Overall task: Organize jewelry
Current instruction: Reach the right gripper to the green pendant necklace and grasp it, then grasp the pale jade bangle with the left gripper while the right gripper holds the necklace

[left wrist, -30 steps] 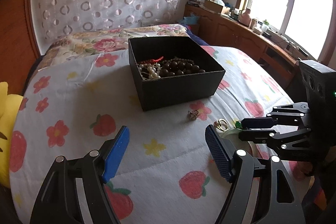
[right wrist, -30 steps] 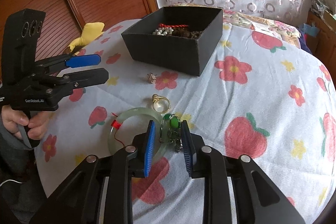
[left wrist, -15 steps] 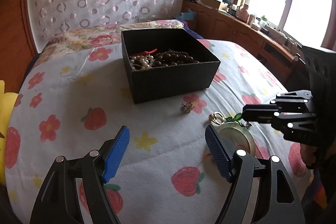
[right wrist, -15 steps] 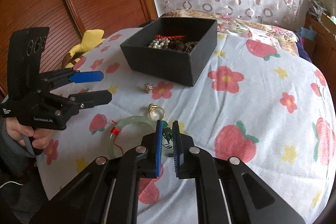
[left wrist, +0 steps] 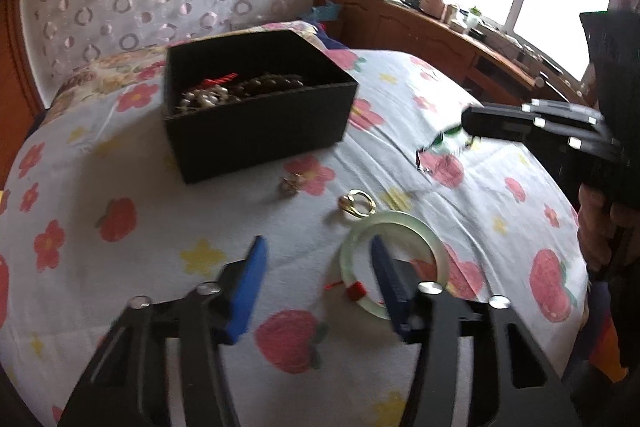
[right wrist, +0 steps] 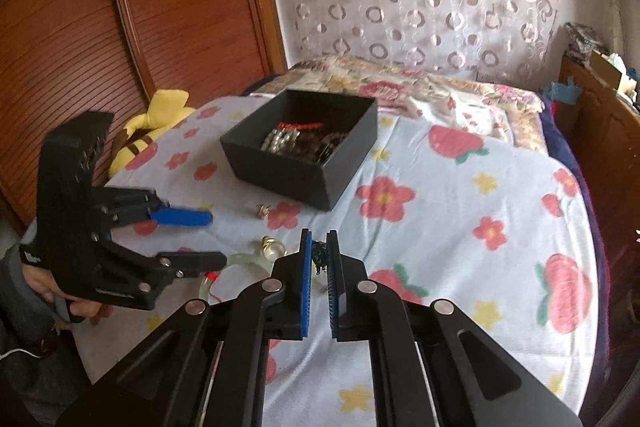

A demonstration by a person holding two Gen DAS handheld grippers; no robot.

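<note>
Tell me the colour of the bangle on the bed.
Pale translucent green bangle, clearest in the left wrist view.

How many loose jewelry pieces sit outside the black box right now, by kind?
Jade bangle: 1, on the bedspread
Gold ring: 1, on the bedspread
Small silver piece: 1, on the bedspread
Green pendant: 1, pinched in the right gripper
Total: 4

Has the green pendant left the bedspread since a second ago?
Yes. The green pendant, pinched in the right gripper, is lifted off beside the jade bangle, toward the black box.
</note>
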